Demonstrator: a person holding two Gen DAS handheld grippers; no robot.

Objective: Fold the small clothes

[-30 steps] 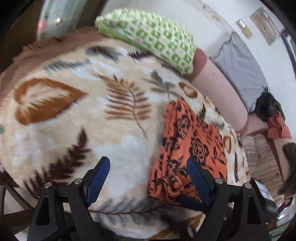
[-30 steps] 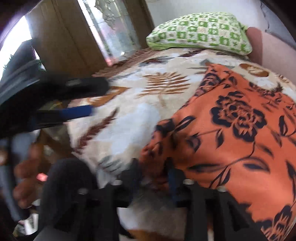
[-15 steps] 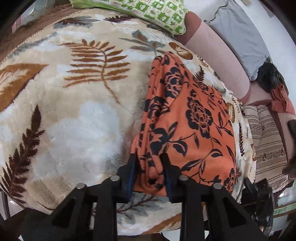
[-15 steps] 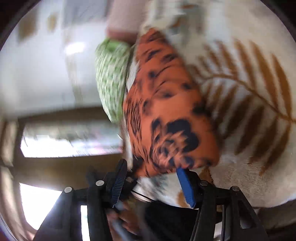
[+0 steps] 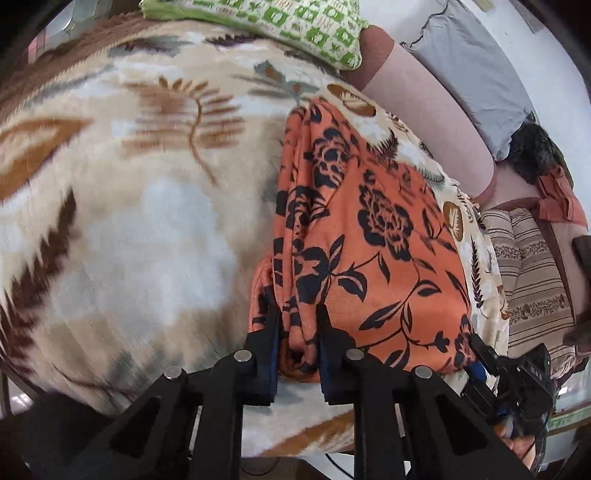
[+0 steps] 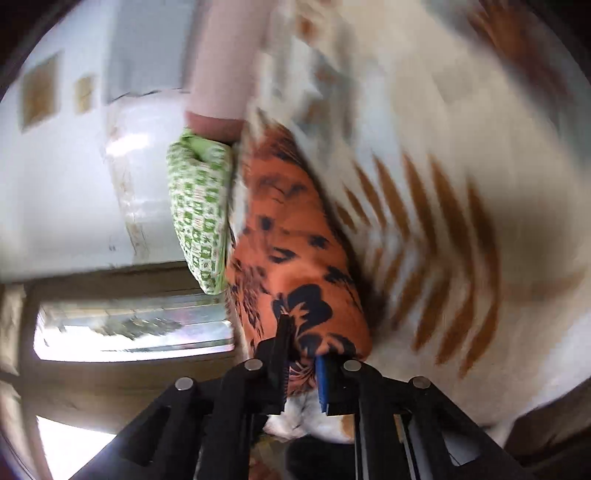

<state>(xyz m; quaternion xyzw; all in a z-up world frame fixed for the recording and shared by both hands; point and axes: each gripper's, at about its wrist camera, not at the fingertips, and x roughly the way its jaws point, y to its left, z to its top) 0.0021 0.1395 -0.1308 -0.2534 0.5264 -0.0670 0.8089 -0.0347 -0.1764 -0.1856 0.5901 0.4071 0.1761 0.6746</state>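
Note:
An orange garment with black flowers (image 5: 373,236) lies folded on a cream leaf-print blanket (image 5: 147,229). My left gripper (image 5: 297,332) is shut on the garment's bunched near-left corner. In the left wrist view the right gripper (image 5: 480,354) sits at the garment's near-right corner. In the blurred, rolled right wrist view the right gripper (image 6: 301,350) is shut on the edge of the orange garment (image 6: 295,251).
A green-and-white patterned pillow (image 5: 280,26) lies at the blanket's far edge, also in the right wrist view (image 6: 199,214). A pink bolster (image 5: 424,122), a grey pillow (image 5: 476,70) and a striped cushion (image 5: 532,273) lie to the right. A window (image 6: 129,325) is behind.
My left gripper closed on the garment's near-left corner. My right gripper rolled sideways, opened briefly, then closed on the garment's edge.

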